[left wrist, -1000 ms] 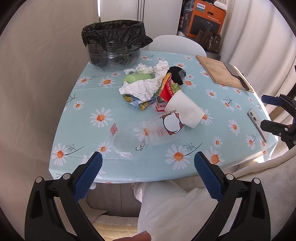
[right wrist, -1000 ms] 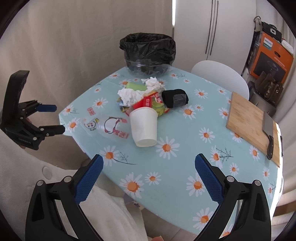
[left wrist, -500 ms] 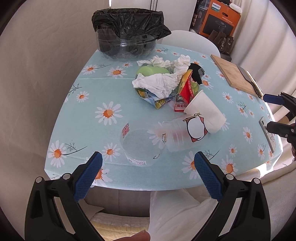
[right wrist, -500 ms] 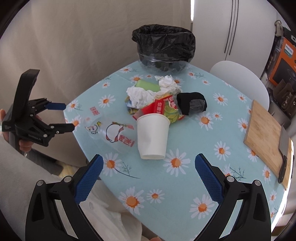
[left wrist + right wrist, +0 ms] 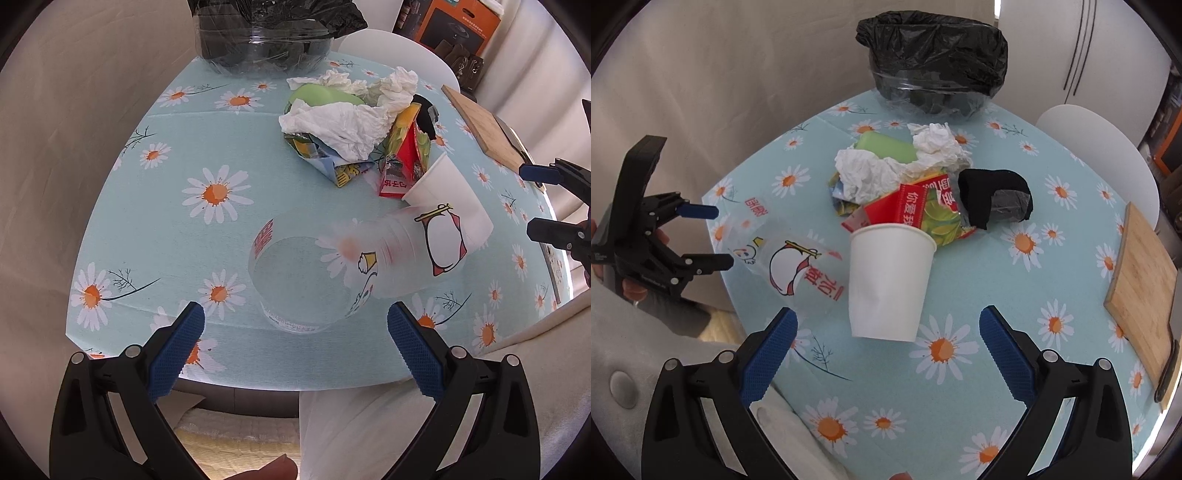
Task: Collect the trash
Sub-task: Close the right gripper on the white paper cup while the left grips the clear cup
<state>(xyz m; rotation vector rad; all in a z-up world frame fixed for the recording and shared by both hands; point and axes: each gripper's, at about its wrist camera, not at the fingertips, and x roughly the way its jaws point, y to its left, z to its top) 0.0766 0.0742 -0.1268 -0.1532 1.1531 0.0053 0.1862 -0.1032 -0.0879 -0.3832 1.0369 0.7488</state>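
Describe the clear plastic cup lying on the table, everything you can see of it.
The clear plastic cup lies on its side near the table's front edge, its wide open mouth turned toward the left claw. It looks like thin, frosted see-through plastic, printed with a red, black and white cartoon figure and red characters. It appears empty; the daisy cloth shows through it. Its base end rests against the tipped white paper cup. Neither claw touches it; the left claw is open just before its mouth.
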